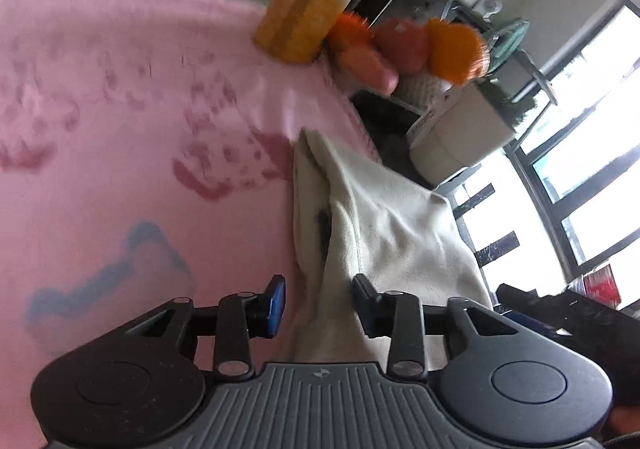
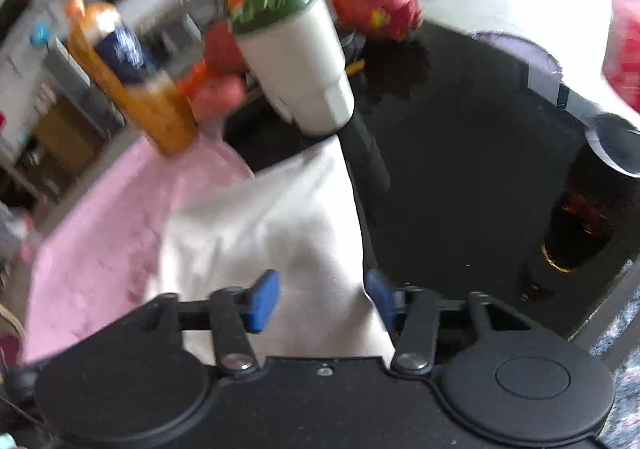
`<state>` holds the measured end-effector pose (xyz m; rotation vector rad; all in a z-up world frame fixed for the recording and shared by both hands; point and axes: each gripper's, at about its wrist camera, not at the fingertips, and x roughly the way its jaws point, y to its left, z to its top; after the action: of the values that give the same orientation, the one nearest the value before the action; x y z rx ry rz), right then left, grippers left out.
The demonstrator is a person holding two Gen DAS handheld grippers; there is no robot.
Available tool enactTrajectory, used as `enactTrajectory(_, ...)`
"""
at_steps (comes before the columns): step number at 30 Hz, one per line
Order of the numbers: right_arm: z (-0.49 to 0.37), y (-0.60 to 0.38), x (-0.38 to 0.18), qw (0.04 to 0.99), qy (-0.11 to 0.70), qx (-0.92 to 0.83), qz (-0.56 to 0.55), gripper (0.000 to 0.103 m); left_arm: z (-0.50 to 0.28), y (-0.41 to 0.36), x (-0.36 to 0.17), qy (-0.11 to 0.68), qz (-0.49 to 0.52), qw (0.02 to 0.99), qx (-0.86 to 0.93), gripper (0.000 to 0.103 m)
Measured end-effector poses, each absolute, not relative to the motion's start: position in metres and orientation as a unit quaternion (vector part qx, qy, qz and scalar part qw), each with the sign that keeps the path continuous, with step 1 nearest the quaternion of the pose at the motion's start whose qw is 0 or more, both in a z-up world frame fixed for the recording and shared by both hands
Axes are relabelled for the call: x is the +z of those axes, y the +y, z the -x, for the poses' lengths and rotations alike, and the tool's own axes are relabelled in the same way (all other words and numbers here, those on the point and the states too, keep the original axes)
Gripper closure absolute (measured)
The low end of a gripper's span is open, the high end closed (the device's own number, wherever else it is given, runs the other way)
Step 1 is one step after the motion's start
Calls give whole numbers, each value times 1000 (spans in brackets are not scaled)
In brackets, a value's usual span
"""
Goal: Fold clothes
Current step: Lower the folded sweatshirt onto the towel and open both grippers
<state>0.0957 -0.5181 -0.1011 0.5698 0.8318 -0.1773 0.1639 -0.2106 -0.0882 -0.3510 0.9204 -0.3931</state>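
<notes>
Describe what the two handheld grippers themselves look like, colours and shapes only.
Both are black plastic. The left gripper has a ribbed grey-black body with a small round emblem, two round side discs, silver-riveted linkage bars, and fingers with blue pads. The right gripper has the same build: round discs, riveted links, blue pads, and a smooth black body with a centre screw. No cables or sleeves show.

Cream-white garment (image 1: 384,225), creased and bunched into loose folds, draped over the edge of the pink blanket (image 1: 120,121).
</notes>
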Motion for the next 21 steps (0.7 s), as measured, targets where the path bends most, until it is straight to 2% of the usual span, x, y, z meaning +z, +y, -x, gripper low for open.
enactTrajectory(2, -79, -521, -95, 871, 373, -98, -303, 46, -156, -210, -76, 415, 141, 877, -194, 77)
enactTrajectory(4, -63, -522, -89, 869, 347, -112, -334, 50, -149, -217, -64, 396, 117, 886, -209, 85)
enactTrajectory(5, -58, -522, -90, 865, 341, -110, -351, 71, -147, -224, -59, 391, 105, 888, -218, 85)
enactTrajectory(6, -58, -523, -94, 859, 341, -101, -368, 96, -147, -230, -62, 396, 99, 884, -227, 85)
enactTrajectory(9, -58, -524, -108, 836, 352, -77, -414, 98, -147, -249, -71, 412, 80, 872, -250, 85)
enactTrajectory(12, -71, -530, -135, 797, 412, -69, -436, 98, -137, -243, -82, 435, 69, 863, -247, 85)
enactTrajectory(15, -67, -535, -149, 771, 449, -78, -444, 102, -126, -237, -94, 456, 59, 854, -244, 85)
enactTrajectory(19, -45, -524, -140, 788, 441, -118, -412, 102, -112, -227, -102, 480, 44, 843, -238, 88)
enactTrajectory(21, -33, -516, -133, 801, 429, -134, -396, 96, -106, -224, -96, 480, 35, 846, -231, 89)
